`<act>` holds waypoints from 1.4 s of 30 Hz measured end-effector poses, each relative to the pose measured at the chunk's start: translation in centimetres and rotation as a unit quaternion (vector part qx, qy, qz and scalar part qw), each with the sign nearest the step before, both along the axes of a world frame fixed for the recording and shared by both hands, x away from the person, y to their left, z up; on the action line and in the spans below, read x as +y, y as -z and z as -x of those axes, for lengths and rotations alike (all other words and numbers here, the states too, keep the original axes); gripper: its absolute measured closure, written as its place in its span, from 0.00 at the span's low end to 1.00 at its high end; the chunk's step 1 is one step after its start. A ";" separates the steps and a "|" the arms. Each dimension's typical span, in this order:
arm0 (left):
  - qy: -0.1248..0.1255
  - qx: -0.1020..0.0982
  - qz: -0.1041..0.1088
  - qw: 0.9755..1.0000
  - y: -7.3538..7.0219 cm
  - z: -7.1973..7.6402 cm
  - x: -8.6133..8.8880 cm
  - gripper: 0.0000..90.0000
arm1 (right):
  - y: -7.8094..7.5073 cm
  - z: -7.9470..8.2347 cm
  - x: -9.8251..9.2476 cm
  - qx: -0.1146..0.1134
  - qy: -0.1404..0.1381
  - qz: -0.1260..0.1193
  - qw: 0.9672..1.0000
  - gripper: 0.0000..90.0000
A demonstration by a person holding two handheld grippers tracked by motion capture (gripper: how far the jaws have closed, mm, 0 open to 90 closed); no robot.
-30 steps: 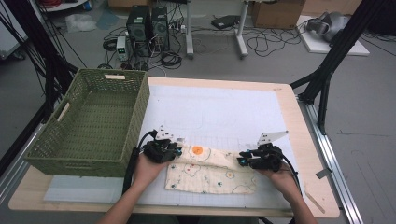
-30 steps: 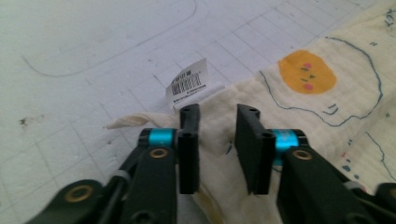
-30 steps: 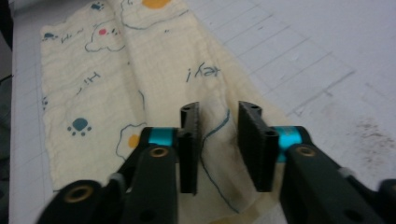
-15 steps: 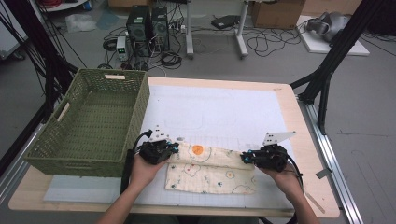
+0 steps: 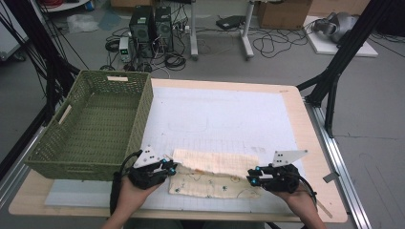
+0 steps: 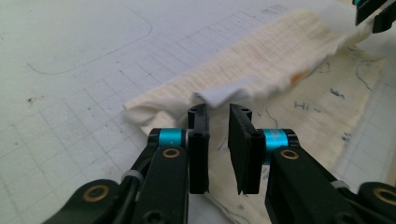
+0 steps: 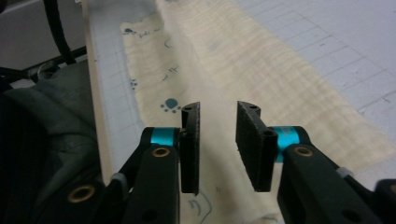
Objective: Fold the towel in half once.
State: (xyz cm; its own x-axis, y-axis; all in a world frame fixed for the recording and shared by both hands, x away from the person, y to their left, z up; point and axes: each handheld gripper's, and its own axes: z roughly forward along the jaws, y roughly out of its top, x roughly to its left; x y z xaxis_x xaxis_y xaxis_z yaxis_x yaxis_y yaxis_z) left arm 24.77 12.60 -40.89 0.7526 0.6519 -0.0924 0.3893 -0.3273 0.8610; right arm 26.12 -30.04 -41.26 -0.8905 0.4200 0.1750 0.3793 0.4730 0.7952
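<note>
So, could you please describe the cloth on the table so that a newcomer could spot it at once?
Start at the green woven basket on the table's left. Just right of its near corner, on the white gridded mat, lies the cream cloth, folded lengthwise. It alone is soft, with small printed figures on its near layer.

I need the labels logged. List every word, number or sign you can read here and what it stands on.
"Hi": blue stitched letters on the cloth, in the left gripper view; the reading is unsure.
Other blue marks on the cloth: paw prints and scribbles, too blurred to read.
Pale tag on the basket rim: too small to read.
Mat: grid lines, no legible text.
</note>
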 end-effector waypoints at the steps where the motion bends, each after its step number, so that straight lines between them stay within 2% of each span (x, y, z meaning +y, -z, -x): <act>1: 0.000 -0.001 0.001 1.000 -0.3 0.2 0.1 0.79 | -0.2 0.2 -0.2 -0.002 0.000 -0.006 1.000 0.75; 3: 0.005 -0.008 -0.003 1.000 -0.8 0.3 0.2 0.76 | -0.6 0.4 -0.5 -0.007 0.003 -0.019 1.000 0.73; 5: 0.003 -0.011 -0.006 1.000 -1.1 0.2 0.1 0.74 | -0.8 0.3 -0.6 -0.010 0.008 -0.021 1.000 0.72; 8: 0.000 -0.008 -0.008 1.000 -0.7 -0.3 -0.3 0.73 | -0.1 -0.4 -0.3 -0.006 0.012 0.000 1.000 0.70; 9: -0.001 -0.007 -0.015 1.000 -0.4 -0.5 -0.5 0.73 | 0.2 -0.6 -0.2 -0.006 0.015 0.009 1.000 0.70; 14: -0.015 0.000 -0.035 0.999 1.1 -2.5 -1.8 0.74 | 0.7 -2.7 -0.3 -0.007 0.044 0.021 0.999 0.70; 17: -0.021 0.005 -0.047 0.999 1.7 -3.7 -2.5 0.75 | 1.0 -3.8 -0.3 -0.004 0.053 0.031 0.998 0.72; 20: -0.013 0.021 -0.052 0.998 2.3 -4.0 -2.7 0.75 | 1.6 -4.0 0.0 0.019 0.028 0.043 0.999 0.73; 22: 0.002 0.027 -0.051 0.998 2.6 -3.5 -2.7 0.75 | 1.7 -3.1 0.5 0.017 -0.002 0.038 0.999 0.73; 24: 0.015 0.031 -0.057 0.998 2.8 -2.8 -2.7 0.75 | 2.0 -2.2 1.0 0.015 -0.025 0.051 0.998 0.73; 26: 0.027 0.042 -0.062 0.997 3.3 -2.5 -2.6 0.75 | 2.6 -1.7 1.3 0.026 -0.036 0.062 0.997 0.73; 27: 0.027 0.047 -0.068 0.996 3.5 -2.4 -2.6 0.74 | 2.9 -1.5 1.3 0.028 -0.037 0.068 0.997 0.74; 28: 0.029 0.043 -0.064 0.997 3.7 -2.2 -2.5 0.73 | 3.0 -1.5 1.3 0.023 -0.035 0.060 0.997 0.76; 30: 0.028 0.039 -0.067 0.997 3.7 -2.0 -2.4 0.73 | 3.0 -1.5 1.2 0.026 -0.030 0.063 0.997 0.81; 31: 0.030 0.034 -0.074 0.996 3.7 -2.0 -2.5 0.77 | 3.0 -1.5 1.3 0.021 -0.032 0.065 0.997 0.85; 32: 0.034 0.032 -0.079 0.996 3.7 -1.9 -2.6 0.86 | 3.0 -1.5 1.3 0.019 -0.034 0.068 0.997 0.90; 34: 0.035 0.032 -0.082 0.995 3.5 -2.0 -2.6 0.97 | 2.9 -1.6 1.4 0.018 -0.037 0.070 0.997 0.97; 35: 0.034 0.033 -0.077 0.996 3.4 -2.1 -2.5 0.98 | 2.7 -1.6 1.3 0.016 -0.037 0.072 0.997 0.98; 38: 0.025 0.032 -0.056 0.998 2.9 -2.1 -2.1 0.98 | 2.2 -1.5 1.1 0.009 -0.037 0.057 0.998 0.99; 42: 0.026 0.026 -0.042 0.998 2.2 -1.8 -1.8 0.98 | 1.1 -1.1 0.7 0.000 -0.036 0.044 0.998 0.99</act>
State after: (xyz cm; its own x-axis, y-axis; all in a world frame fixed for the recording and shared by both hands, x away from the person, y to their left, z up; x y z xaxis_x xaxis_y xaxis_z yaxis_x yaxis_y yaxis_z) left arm 26.61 10.76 -43.04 0.7817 0.6187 -0.0783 0.4123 -0.4185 0.8092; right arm 27.26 -29.29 -42.41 -0.9190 0.3681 0.1413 0.3423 0.5666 0.7495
